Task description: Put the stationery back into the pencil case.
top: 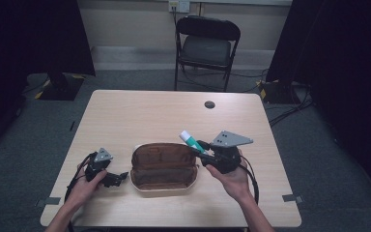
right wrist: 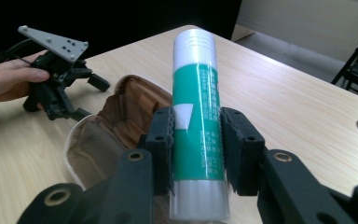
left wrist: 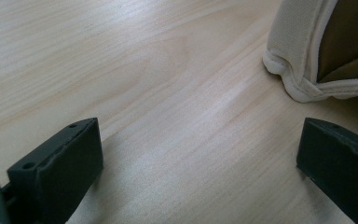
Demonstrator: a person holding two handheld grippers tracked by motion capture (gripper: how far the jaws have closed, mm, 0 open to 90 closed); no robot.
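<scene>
Lying open mid-frame, brown pencil case (top: 163, 166) sits btwn grippers; left gripper (top: 116, 179) wide, empty. Right gripper (top: 204, 151) clamps green glue stick (top: 191, 140), probably above case's right edge.

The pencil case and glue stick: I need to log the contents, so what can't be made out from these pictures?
- Inside of the pencil case: dark and small in the high view; cut off by the edge in the left gripper view.
- Print on the glue stick: too small to read in the right gripper view.
- Glue stick's bottom end: cut off by that view's lower edge, between the right gripper jaws.
</scene>
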